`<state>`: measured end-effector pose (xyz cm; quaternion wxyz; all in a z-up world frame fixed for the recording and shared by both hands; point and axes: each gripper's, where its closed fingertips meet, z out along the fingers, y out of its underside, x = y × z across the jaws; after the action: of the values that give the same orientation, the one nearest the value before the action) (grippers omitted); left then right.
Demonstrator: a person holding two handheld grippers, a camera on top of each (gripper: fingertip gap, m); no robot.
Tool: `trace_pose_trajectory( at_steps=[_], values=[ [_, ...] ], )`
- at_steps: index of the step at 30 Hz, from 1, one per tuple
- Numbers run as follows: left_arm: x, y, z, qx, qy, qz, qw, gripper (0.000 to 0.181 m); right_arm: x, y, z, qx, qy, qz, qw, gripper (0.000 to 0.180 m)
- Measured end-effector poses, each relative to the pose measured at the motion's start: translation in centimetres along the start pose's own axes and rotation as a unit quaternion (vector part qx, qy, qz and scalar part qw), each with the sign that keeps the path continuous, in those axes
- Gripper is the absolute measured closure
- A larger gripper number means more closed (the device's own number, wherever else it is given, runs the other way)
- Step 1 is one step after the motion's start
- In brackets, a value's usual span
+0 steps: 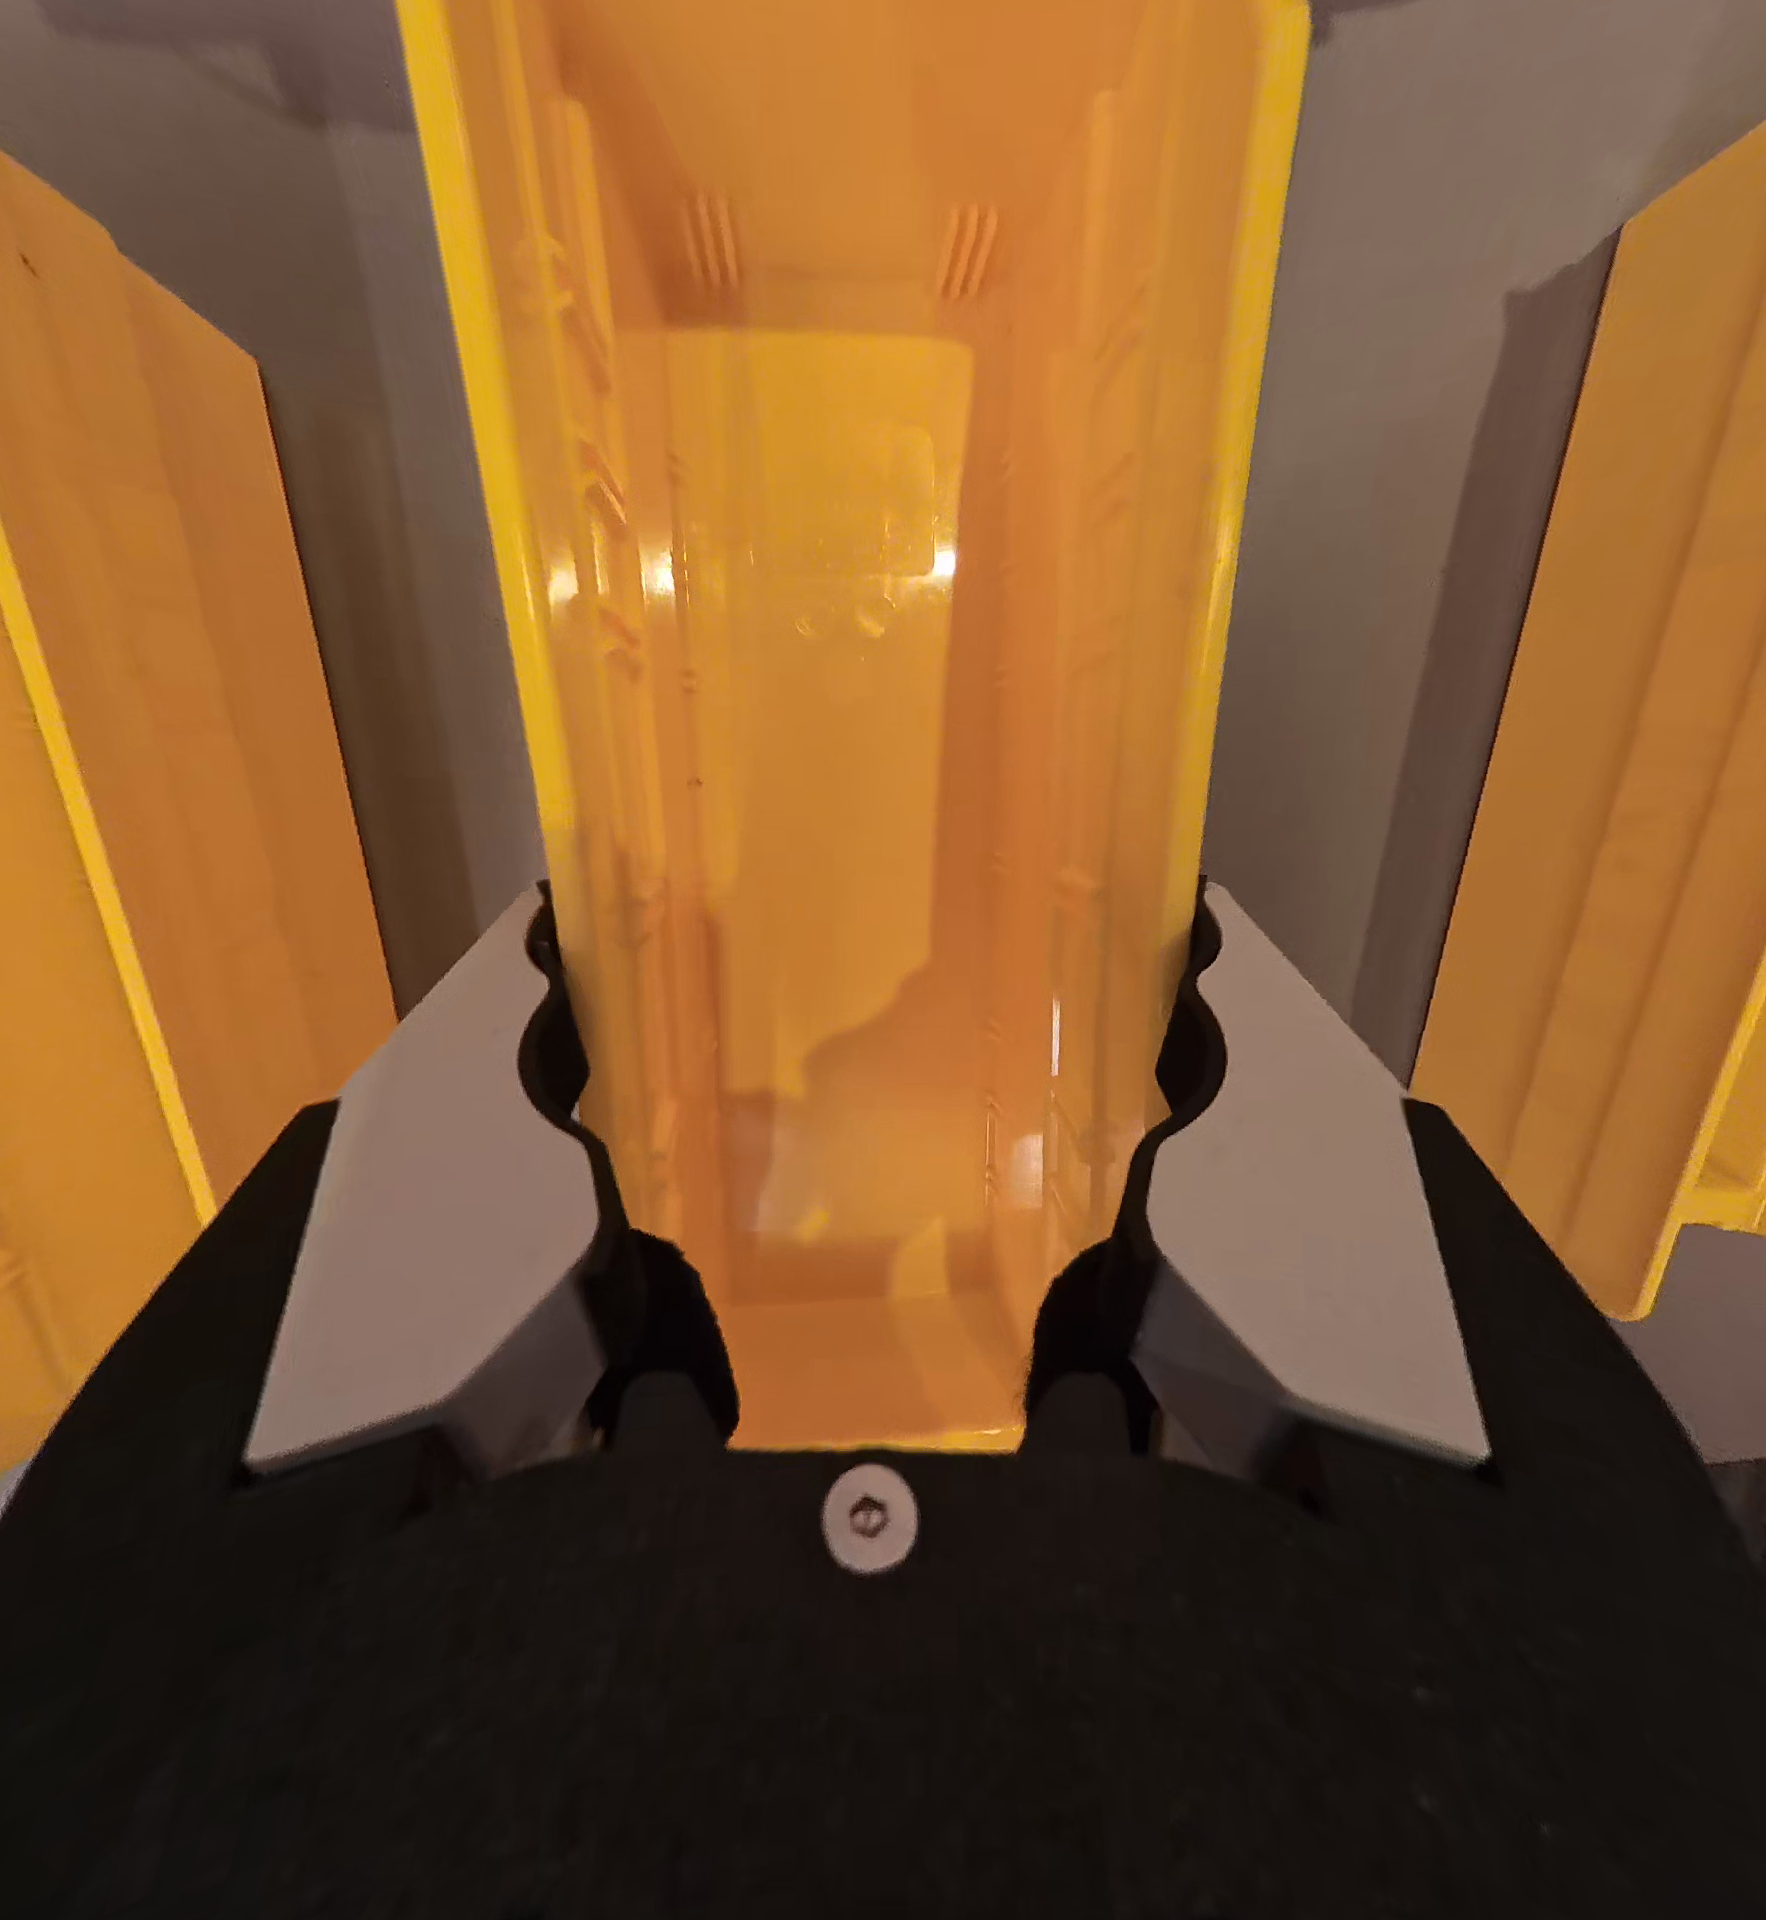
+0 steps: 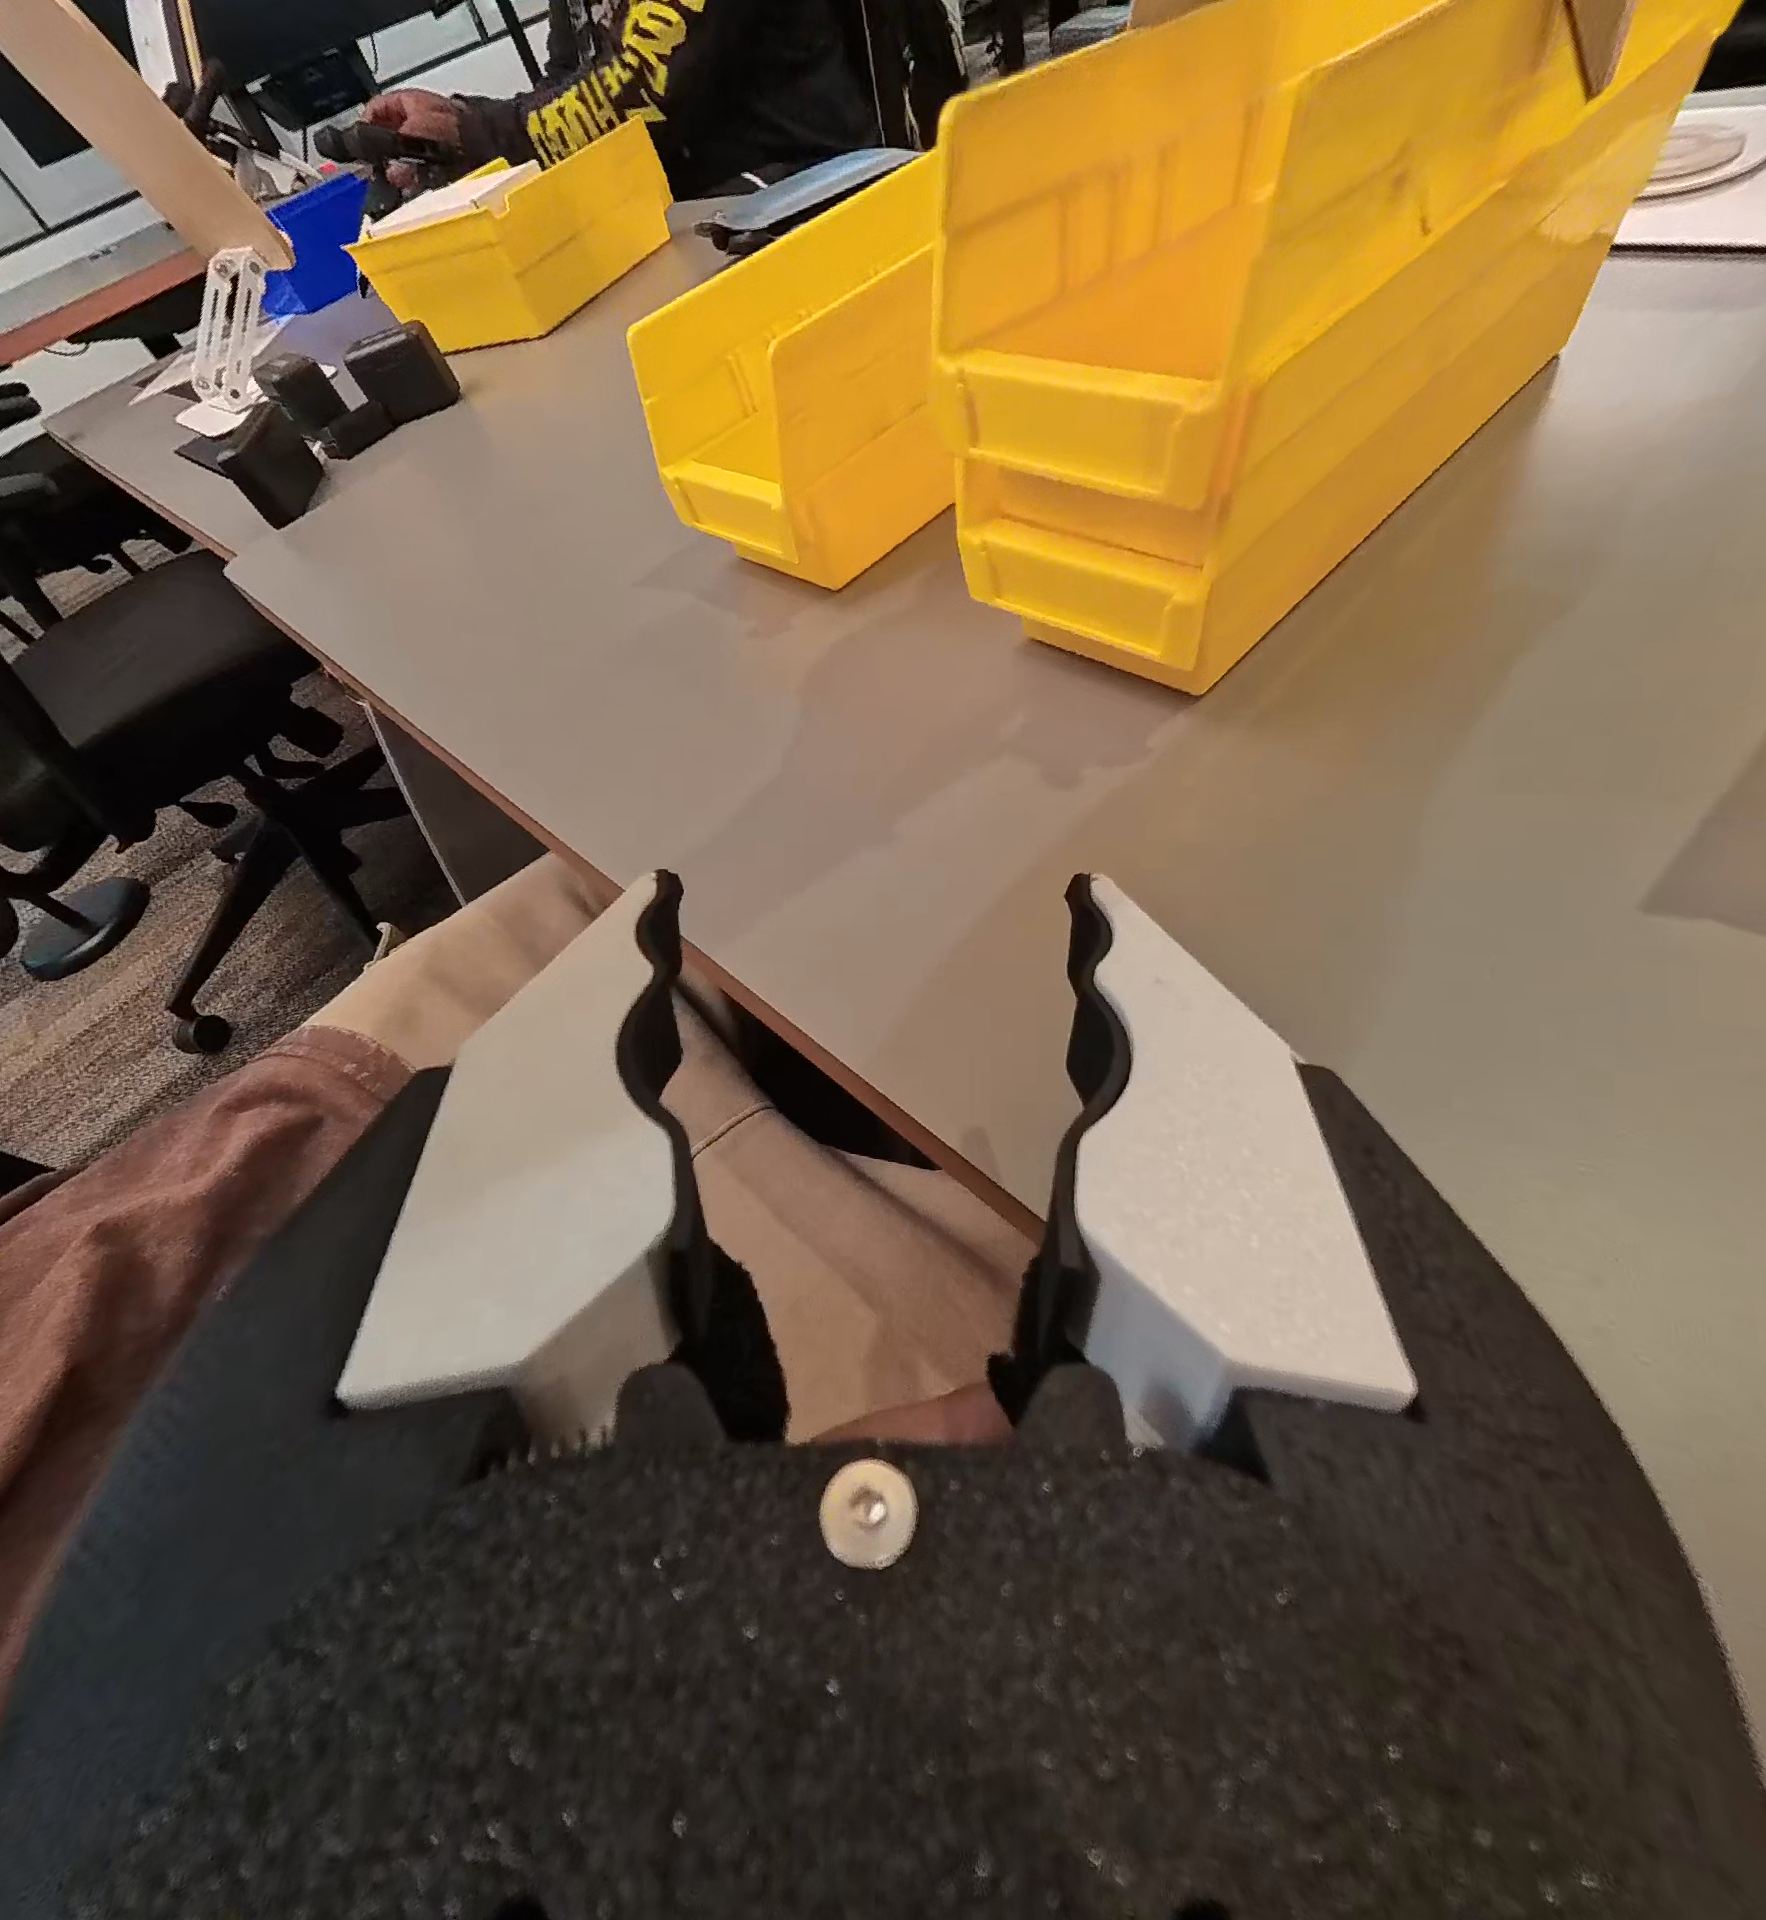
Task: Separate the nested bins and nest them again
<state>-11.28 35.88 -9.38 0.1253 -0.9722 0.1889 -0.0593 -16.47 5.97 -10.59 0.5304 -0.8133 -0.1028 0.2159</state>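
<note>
My left gripper [image 1: 874, 1039] is clamped on a yellow bin [image 1: 858, 623] at twelve o'clock, between two more bins. My right gripper [image 2: 874, 1018] gapes empty over the table edge [image 2: 650, 727]; nested bins [image 2: 1222, 436] sit at one o'clock.

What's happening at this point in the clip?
The left gripper is closed across a narrow yellow bin, fingers outside both long walls, with other yellow bins either side. The right gripper hangs open and empty at the grey table's near edge, back from a nested stack.
</note>
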Motion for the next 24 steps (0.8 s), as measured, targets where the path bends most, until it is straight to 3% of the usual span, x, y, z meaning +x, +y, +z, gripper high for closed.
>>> trace_pose_trajectory(
  at_steps=[10,24],
  values=[
    [-0.1,-1.6,-0.4,0.07,0.021,-0.017,0.997,0.072,-0.2,0.2,0.1,-0.006,-0.005,-0.002,1.0,0.105],
    [-0.2,-0.5,1.4,0.042,0.003,-0.013,0.999,0.059,-0.3,0.7,0.5,-0.019,-0.005,-0.008,1.0,0.105]
  ],
)
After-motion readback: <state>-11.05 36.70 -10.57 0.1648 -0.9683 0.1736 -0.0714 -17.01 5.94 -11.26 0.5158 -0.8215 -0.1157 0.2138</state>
